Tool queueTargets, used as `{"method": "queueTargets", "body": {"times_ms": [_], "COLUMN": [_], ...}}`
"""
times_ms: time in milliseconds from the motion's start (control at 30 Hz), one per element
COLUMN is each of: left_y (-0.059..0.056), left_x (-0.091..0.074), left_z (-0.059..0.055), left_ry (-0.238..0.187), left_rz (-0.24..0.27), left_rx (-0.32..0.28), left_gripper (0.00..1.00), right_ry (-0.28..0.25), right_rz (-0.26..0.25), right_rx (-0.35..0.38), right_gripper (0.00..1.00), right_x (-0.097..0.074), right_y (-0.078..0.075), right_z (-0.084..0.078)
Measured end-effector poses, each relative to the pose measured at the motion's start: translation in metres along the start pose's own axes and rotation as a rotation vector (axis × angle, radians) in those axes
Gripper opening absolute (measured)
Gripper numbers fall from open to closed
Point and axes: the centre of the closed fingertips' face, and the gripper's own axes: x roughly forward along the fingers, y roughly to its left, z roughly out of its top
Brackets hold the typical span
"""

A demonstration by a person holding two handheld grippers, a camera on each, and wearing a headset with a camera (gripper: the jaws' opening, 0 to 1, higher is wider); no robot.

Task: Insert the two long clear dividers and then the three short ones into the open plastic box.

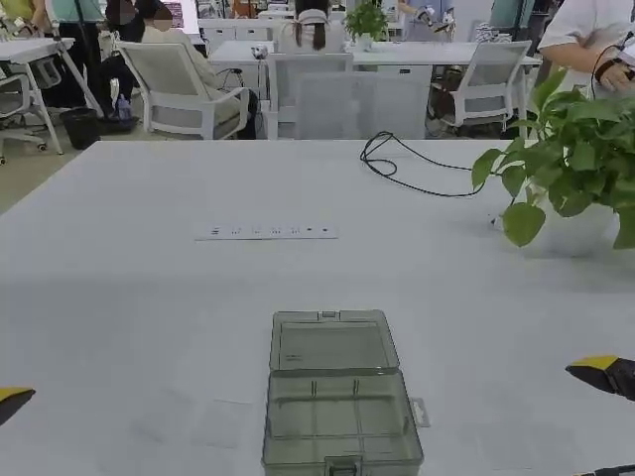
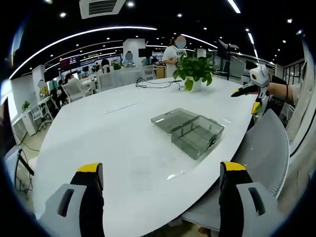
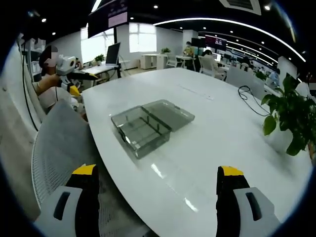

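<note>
The smoky clear plastic box [image 1: 342, 421] sits at the near edge of the white table [image 1: 149, 297], its lid [image 1: 332, 342] folded back flat on the far side. Thin clear partitions cross its inside, splitting it into several compartments. A small clear piece [image 1: 420, 412] lies against its right side. My left gripper [image 1: 10, 399] hangs at the far left and my right gripper [image 1: 603, 375] at the far right, both well away from the box. The left gripper [image 2: 160, 167] and right gripper [image 3: 157, 171] stand open and bare, each facing the box [image 2: 190, 131] [image 3: 148, 126].
A potted plant [image 1: 571, 169] stands at the right of the table, with a black cable [image 1: 407, 169] behind it. A white power strip [image 1: 266, 232] lies mid-table. A grey mesh chair [image 2: 266, 143] sits by the near table edge. People and desks fill the background.
</note>
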Motion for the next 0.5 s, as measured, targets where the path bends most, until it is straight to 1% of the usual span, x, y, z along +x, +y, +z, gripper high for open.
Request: {"method": "queueTargets", "body": {"times_ms": [200,333,500], "left_y": [0.0,0.0006,-0.0001], "left_x": [-0.0003,0.0005,0.001], "left_z": [-0.0005,-0.0013,0.0002], "left_ry": [0.002,0.012,0.003], "left_rz": [-0.002,-0.001,-0.003], "left_rx": [0.001,-0.003,-0.006], "left_gripper": [1.0,1.0,1.0], "right_ry": [0.0,-0.001,-0.006], "right_rz": [-0.002,0.0,-0.004], "right_rx": [-0.001,-0.002,0.003], "right_gripper": [1.0,1.0,1.0], "right_x": [-0.0001,-0.0004,-0.0027], "right_y": [0.0008,0.002,0.0015], "right_z": [-0.0001,-0.0005,-0.0019]}}
